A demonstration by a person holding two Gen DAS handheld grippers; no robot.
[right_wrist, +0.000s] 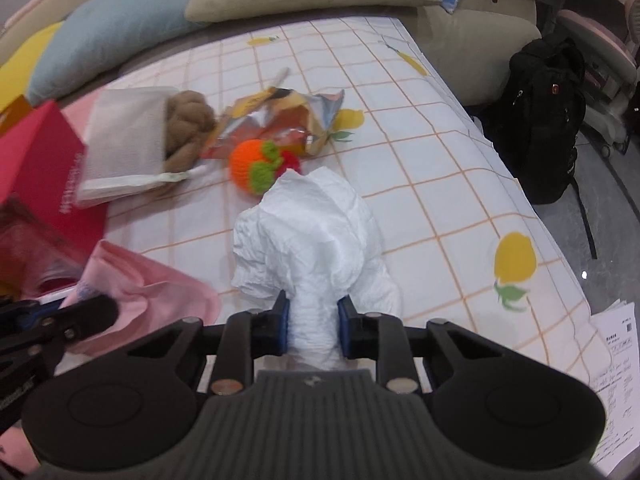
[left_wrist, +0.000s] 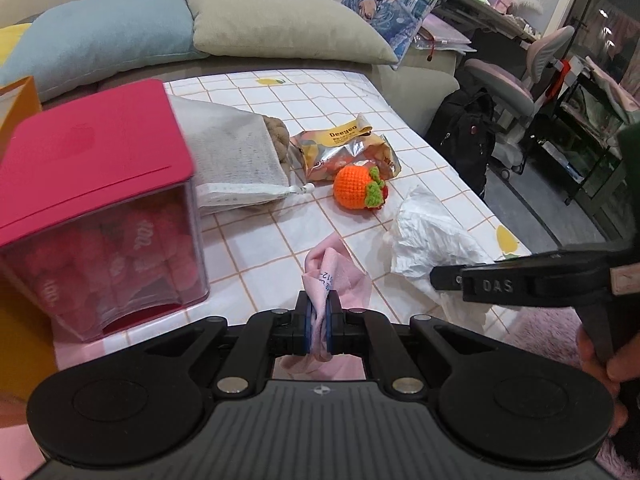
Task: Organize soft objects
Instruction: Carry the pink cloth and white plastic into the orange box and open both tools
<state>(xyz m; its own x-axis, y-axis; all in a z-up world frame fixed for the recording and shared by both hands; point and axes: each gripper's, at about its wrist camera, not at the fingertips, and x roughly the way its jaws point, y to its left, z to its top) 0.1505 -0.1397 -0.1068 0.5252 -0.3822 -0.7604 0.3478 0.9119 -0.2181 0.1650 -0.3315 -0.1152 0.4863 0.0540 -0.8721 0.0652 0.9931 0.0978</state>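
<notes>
My left gripper [left_wrist: 319, 304] is shut on a pink cloth [left_wrist: 332, 268], which bunches up between its blue pads; in the right wrist view the same pink cloth [right_wrist: 140, 280] drapes at the left. My right gripper [right_wrist: 313, 312] is shut on a crumpled white cloth [right_wrist: 312, 232], lifted over the checked tablecloth [right_wrist: 420, 184]. The white cloth [left_wrist: 432, 232] also shows in the left wrist view, to the right of the pink one. An orange crochet fruit [left_wrist: 356, 188] [right_wrist: 252, 164] lies just beyond both.
A clear box with a red lid [left_wrist: 92, 152] stands at the left. Beside it lie a white mesh bag [left_wrist: 236, 160] with a brown knitted thing and a snack packet [left_wrist: 344, 148]. Cushions [left_wrist: 280, 20] line the sofa behind. A black backpack [right_wrist: 548, 120] stands off the table's right edge.
</notes>
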